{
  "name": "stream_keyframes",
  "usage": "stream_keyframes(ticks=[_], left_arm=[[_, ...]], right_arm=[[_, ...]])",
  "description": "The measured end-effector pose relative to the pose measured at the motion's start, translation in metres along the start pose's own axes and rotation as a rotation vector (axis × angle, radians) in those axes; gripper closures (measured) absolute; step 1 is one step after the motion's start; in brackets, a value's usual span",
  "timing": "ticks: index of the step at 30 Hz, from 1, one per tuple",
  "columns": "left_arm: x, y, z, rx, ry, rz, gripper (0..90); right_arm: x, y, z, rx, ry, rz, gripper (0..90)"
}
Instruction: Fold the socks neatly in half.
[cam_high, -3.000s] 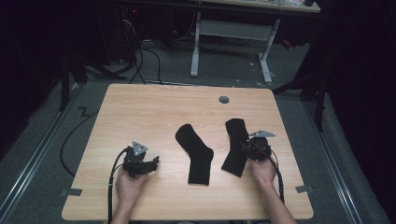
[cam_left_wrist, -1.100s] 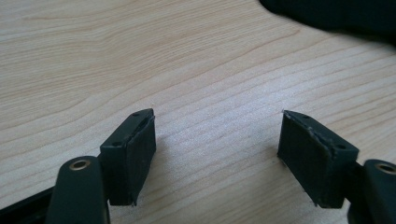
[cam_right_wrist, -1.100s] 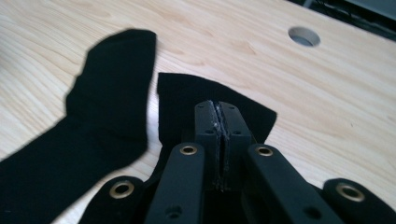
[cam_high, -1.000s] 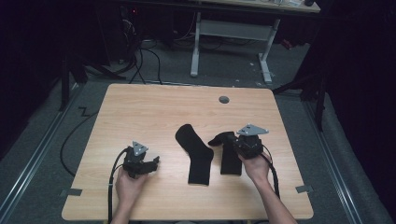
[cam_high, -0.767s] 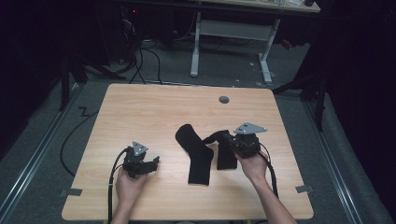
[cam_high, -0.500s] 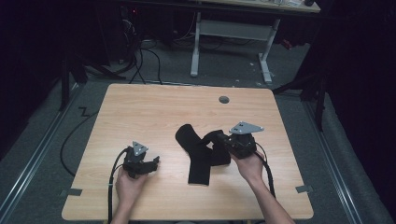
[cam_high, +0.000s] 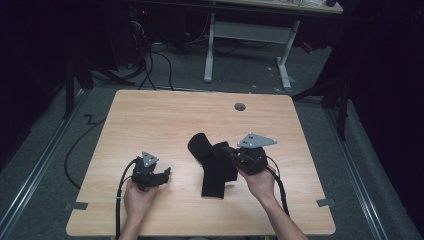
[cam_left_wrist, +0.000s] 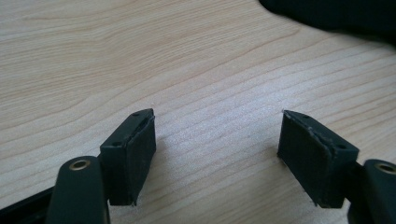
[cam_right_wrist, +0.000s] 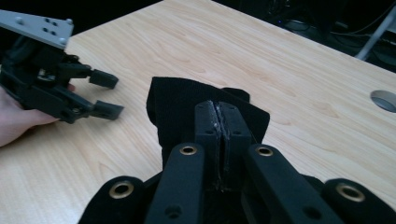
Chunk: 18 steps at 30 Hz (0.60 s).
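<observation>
Black fabric is what the work turns on: two dark socks lie near the middle of the pale wooden tabletop (cam_high: 165, 115). One sock (cam_high: 212, 182) lies flat, running from the centre toward 6 o'clock with its upper end bent toward 10 o'clock. The second sock (cam_high: 223, 152) is pinched by the right gripper (cam_high: 231, 151), which sits at about 4 o'clock from the table's centre in the high view, and drapes over the upper part of the flat one, so the two overlap. In the right gripper view the two fingers (cam_right_wrist: 208, 126) stand pressed together with only a thin seam between them, and the held sock (cam_right_wrist: 177, 109) spreads out ahead of and below their tips. The right hand (cam_high: 260, 181) holds the gripper body from the 6 o'clock side.

At about 8 o'clock, well apart from the socks, the left gripper (cam_high: 166, 172) rests low over bare wood, held by the left hand (cam_high: 137, 197). Its fingers (cam_left_wrist: 133, 156) stand wide apart with nothing between them but wood grain. A dark sock edge (cam_left_wrist: 336, 14) shows at 1 o'clock in the left gripper view. A round grommet hole (cam_high: 240, 106) sits in the wood at 12 o'clock.
</observation>
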<state>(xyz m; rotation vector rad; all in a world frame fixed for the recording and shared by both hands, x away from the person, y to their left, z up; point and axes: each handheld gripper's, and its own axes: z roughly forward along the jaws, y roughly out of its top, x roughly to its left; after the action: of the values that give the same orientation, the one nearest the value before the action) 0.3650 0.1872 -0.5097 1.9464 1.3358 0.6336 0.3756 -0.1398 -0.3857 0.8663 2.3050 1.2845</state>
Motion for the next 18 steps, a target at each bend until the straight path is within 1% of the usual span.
stream_keyframes(ticks=[4, 6, 12, 15, 18], left_arm=[[0.000, 0.000, 0.000, 0.000, -0.001, 0.001, 28.1], [-0.001, 0.000, 0.000, 0.002, -0.007, 0.007, 27.8], [-0.001, 0.000, 0.000, 0.002, -0.011, 0.010, 27.6], [-0.001, 0.000, 0.000, 0.001, -0.012, 0.008, 27.5], [0.001, 0.001, 0.001, -0.004, -0.019, -0.007, 28.5]], right_arm=[[0.009, -0.002, 0.000, 0.002, 0.018, -0.009, 87.9], [0.014, -0.003, 0.000, 0.003, 0.022, -0.015, 87.9], [0.027, -0.007, 0.003, 0.004, 0.041, -0.006, 87.9], [0.032, -0.009, 0.008, 0.015, 0.043, -0.008, 87.9], [0.031, -0.011, 0.019, 0.030, 0.041, 0.001, 87.7]])
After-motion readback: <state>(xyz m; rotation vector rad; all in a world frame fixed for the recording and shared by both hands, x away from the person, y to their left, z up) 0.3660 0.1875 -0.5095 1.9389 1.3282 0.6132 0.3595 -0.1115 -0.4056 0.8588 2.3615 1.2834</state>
